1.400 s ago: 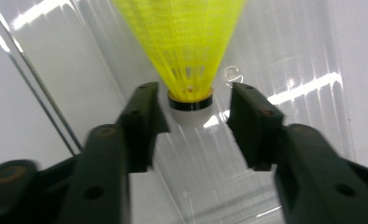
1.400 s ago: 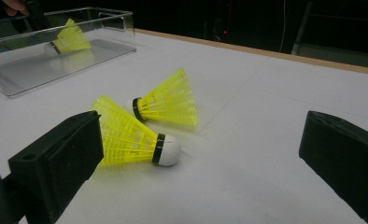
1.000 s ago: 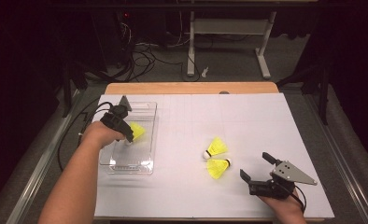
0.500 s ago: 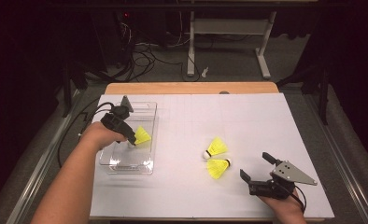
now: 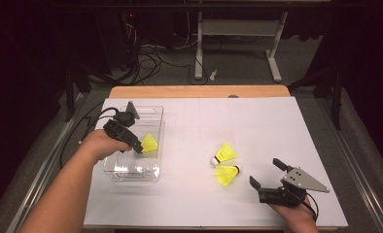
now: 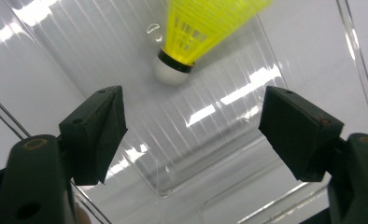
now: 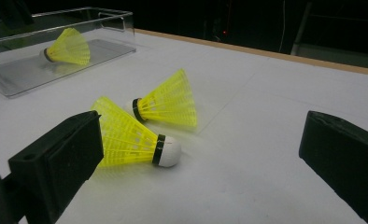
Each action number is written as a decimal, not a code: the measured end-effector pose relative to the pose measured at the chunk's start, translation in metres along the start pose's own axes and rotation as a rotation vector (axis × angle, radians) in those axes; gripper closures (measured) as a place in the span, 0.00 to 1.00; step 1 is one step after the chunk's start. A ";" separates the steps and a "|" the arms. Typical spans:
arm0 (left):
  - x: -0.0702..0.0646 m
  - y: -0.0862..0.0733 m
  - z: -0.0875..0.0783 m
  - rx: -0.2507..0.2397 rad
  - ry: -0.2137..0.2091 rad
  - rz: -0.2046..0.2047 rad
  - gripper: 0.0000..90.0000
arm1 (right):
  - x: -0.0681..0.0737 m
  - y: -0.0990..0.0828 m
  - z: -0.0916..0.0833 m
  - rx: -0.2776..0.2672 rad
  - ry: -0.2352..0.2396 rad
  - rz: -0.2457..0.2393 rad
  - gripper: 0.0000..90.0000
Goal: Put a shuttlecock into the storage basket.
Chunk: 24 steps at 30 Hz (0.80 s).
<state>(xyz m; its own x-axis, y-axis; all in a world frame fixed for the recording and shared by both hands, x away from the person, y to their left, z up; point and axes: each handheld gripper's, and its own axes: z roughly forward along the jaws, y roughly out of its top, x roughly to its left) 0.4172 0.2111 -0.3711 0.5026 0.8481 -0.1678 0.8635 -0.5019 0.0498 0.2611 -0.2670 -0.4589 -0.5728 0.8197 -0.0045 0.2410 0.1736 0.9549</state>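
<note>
Right gripper [image 5: 266, 174]: we see it nearest to us, low on the white table [image 5: 257, 121], with its jaws wide apart and nothing between them

Near birdie [image 5: 227, 174]: it lies on its side just ahead of our right gripper, its white cork tip [image 7: 169, 151] pointing toward the right jaw and its yellow skirt toward the left jaw, as the right gripper view shows it

Second birdie [image 5: 224, 154]: it lies just behind the near one, close beside it, with its cork pointing the other way

Which hand is nearer: our right gripper is near these two birdies; our left one is well apart from them, over by the box

What the next grab turns on: we think the near birdie's long line runs across the gap between the right jaws, so the jaws would close on it end to end unless the hand turns first

Left gripper [image 5: 137, 148]: it hangs over the clear box [image 5: 153, 167]; its jaws have just been opening, and they stand apart with nothing between them

Birdie in the box [image 5: 149, 143]: it lies on the floor of the box, just past the left jaws, cork end toward them [image 6: 171, 74] and yellow skirt pointing away; the jaws are let go of it
</note>
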 end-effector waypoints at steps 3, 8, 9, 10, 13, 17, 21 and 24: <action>-0.003 -0.005 -0.001 0.005 0.003 0.011 0.24 | 0.000 0.000 0.000 0.001 -0.001 0.000 0.01; -0.005 -0.011 -0.005 0.004 -0.001 0.009 0.24 | 0.000 0.000 0.000 0.000 -0.001 -0.001 0.01; -0.006 -0.012 -0.006 0.006 -0.005 0.010 0.23 | 0.000 0.000 0.000 -0.001 -0.001 0.000 0.01; -0.007 -0.013 -0.007 0.007 -0.004 0.014 0.22 | 0.000 0.000 0.000 -0.001 -0.002 0.000 0.01; -0.012 -0.015 -0.009 0.007 0.005 0.016 0.20 | 0.000 0.000 0.000 -0.001 -0.002 -0.001 0.01; -0.019 -0.017 -0.012 0.012 -0.003 0.033 0.18 | 0.000 0.001 -0.001 -0.003 -0.005 -0.001 0.01; -0.024 -0.019 -0.016 0.005 -0.010 0.038 0.15 | 0.000 0.001 -0.001 -0.002 -0.008 -0.001 0.01; -0.028 -0.021 -0.018 -0.002 -0.017 0.043 0.14 | 0.000 0.001 -0.002 -0.004 -0.009 -0.001 0.01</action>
<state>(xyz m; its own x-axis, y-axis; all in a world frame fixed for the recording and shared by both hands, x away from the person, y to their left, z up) 0.3856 0.2010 -0.3493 0.5384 0.8228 -0.1823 0.8413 -0.5374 0.0592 0.2600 -0.2682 -0.4576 -0.5660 0.8244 -0.0076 0.2378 0.1721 0.9559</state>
